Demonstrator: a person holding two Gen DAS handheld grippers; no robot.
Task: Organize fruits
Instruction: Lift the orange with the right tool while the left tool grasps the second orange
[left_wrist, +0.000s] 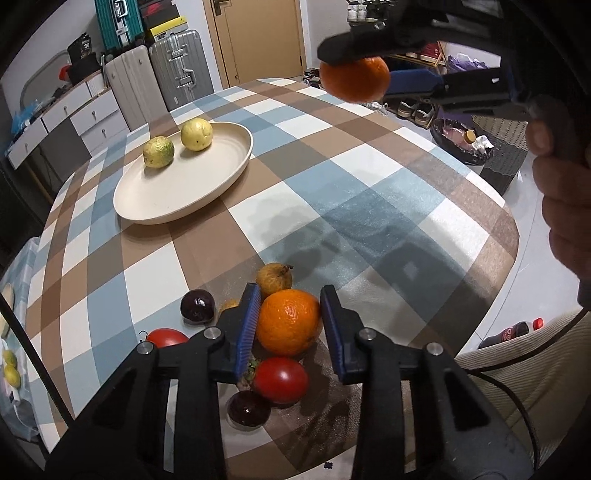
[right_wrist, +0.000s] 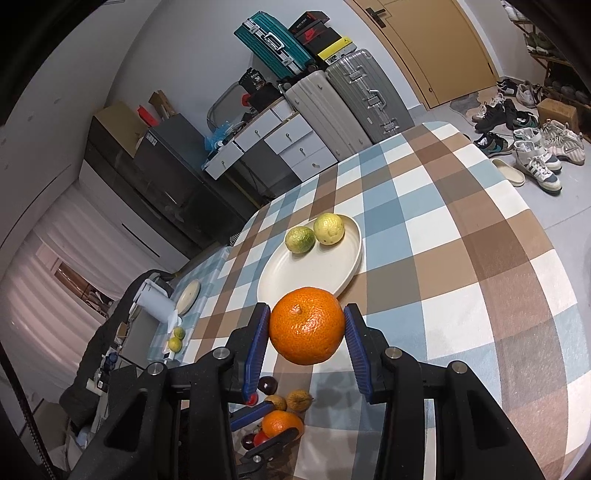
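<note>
Where left view hides, shoes (right_wrist: 532, 155) visible

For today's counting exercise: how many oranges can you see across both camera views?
2. One orange is held in the air by the right gripper. The other orange sits in the fruit pile on the table, between the open left gripper fingers. Others may hide underneath.

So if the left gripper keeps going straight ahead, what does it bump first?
Probably the big round orange on the table: it already sits between the open left gripper's fingers, and the brownish round fruit lies just beyond.
</note>
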